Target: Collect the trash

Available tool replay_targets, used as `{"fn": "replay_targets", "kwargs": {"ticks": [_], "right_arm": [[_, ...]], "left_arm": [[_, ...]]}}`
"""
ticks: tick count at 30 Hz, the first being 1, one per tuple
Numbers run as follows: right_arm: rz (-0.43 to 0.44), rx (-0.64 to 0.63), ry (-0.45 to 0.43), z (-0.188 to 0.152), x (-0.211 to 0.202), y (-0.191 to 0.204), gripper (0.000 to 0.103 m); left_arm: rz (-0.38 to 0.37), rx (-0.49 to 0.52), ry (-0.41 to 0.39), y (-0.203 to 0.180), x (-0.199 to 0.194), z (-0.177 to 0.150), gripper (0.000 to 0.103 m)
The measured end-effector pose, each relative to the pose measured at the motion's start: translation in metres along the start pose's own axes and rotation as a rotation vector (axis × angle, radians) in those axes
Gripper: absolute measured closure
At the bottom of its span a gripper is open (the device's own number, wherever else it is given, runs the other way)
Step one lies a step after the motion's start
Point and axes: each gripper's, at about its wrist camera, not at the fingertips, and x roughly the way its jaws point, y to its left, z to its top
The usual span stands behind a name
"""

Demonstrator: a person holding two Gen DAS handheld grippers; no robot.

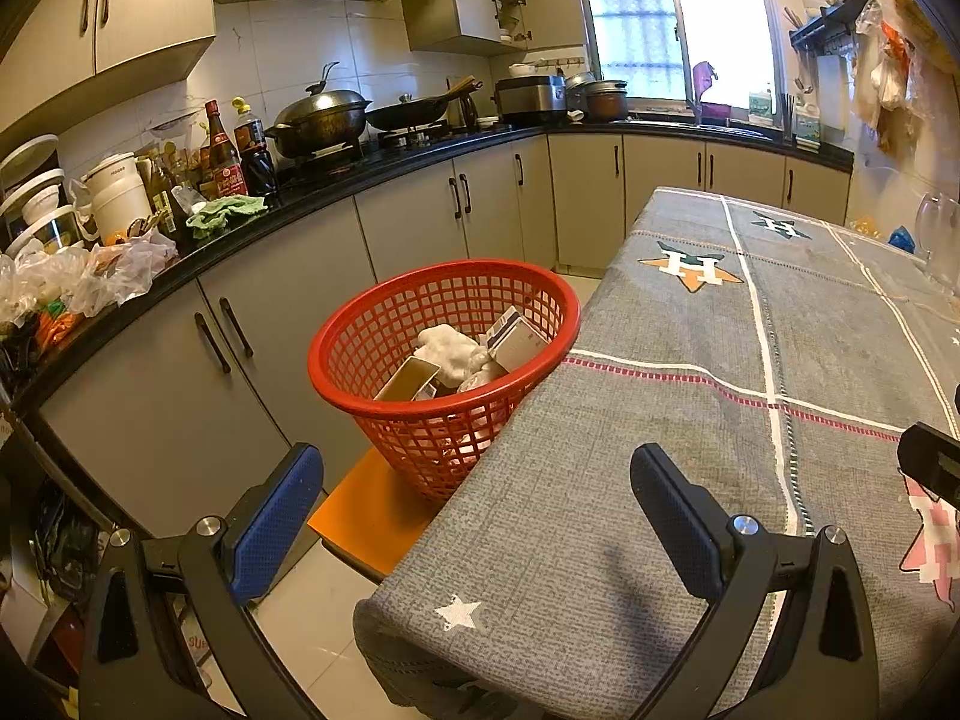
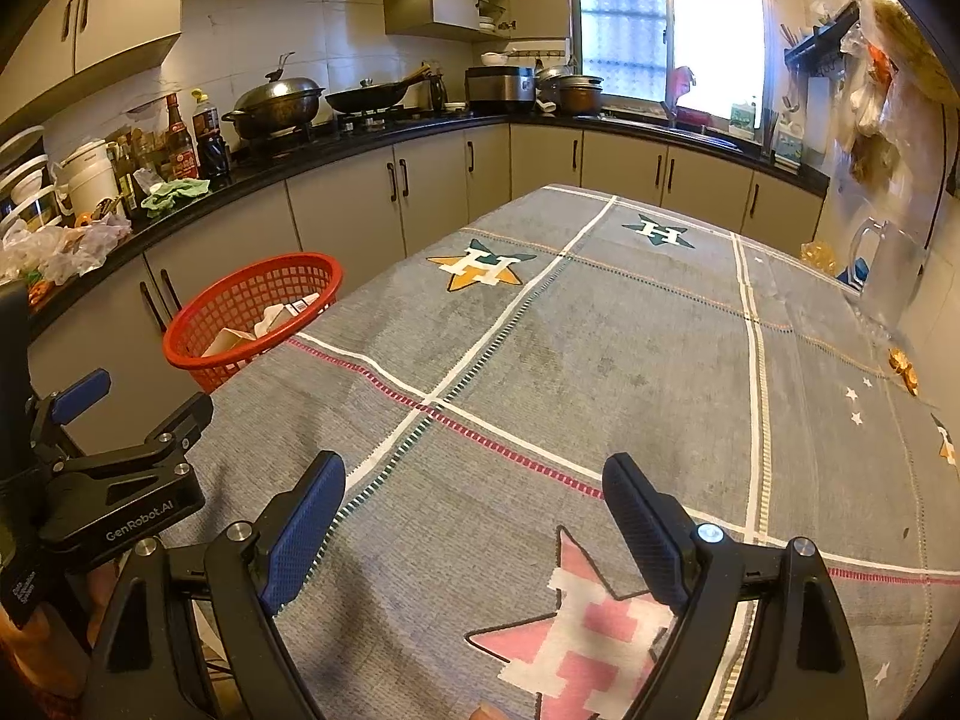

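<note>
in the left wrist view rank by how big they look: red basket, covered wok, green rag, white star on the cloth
1. red basket
2. covered wok, though it is farther away
3. green rag
4. white star

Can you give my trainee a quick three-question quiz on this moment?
1. True or false: the red basket holds trash.
2. The left gripper is: A) open and empty, B) shut on a box.
3. What does the basket stand on?

Key: 1. True: cartons and crumpled white paper lie inside. 2. A; the right gripper is open too. 3. An orange stool beside the table.
</note>
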Motion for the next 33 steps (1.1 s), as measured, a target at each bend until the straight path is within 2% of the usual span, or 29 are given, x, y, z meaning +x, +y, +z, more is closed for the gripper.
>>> {"fn": "replay_targets", "kwargs": {"ticks": [26, 29, 33], "right_arm": [[-0.006, 0.028, 0.009, -0.004, 0.005, -0.009, 0.012], [-0.028, 0.06, 0.001, -0.003, 0.002, -0.022, 0.012], [-0.102, 0.142, 0.005, -0.004, -0.002, -0.057, 0.012]], "left_arm": [[-0.005, 0.016, 0.001, -0.01, 0.002, -0.001, 0.001], [-0.041, 0.033, 0.002, -0.02, 0.002, 0.007, 0.001], [-0.184, 0.056, 0.039, -0.048, 0.004, 0.022, 0.001]]}}
